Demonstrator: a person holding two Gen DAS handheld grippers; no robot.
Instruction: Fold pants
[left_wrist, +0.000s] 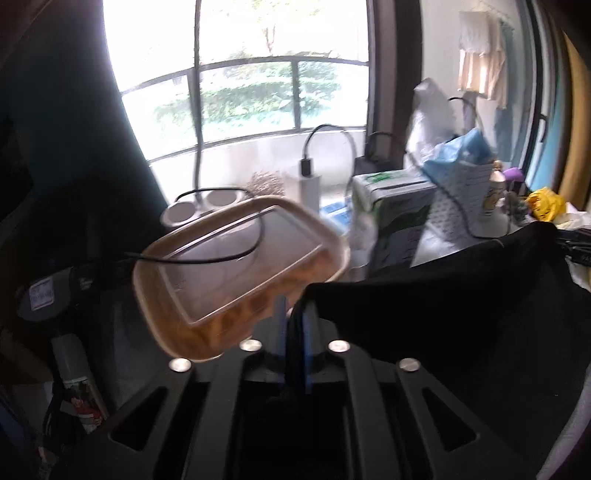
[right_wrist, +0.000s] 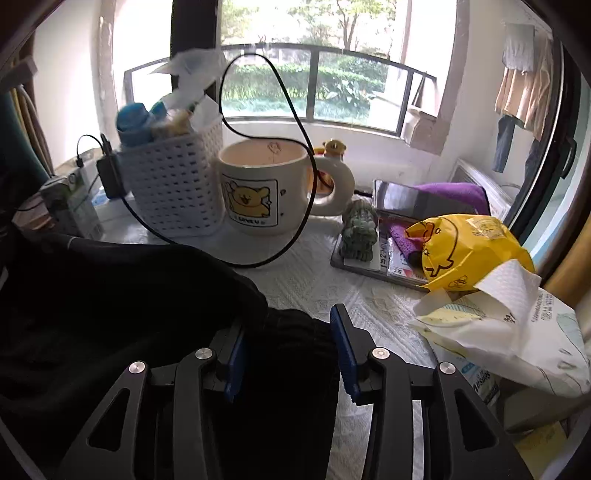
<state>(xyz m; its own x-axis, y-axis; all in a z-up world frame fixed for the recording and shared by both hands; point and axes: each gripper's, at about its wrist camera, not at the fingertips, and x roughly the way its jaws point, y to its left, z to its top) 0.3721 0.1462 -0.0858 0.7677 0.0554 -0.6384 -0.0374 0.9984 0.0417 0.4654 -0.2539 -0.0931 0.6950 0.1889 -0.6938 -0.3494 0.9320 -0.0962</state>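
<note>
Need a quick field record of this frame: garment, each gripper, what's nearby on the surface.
garment: black pants, bunched on the white textured cloth
left gripper: blue pads nearly together, a fold of the pants pinched between them
right gripper: jaws apart, black fabric between the pads; contact unclear
behind right gripper: bear mug, white basket, black cable looping over the mug
right side: yellow duck bag, tissue pack
ahead of left gripper: clear lidded container
</note>
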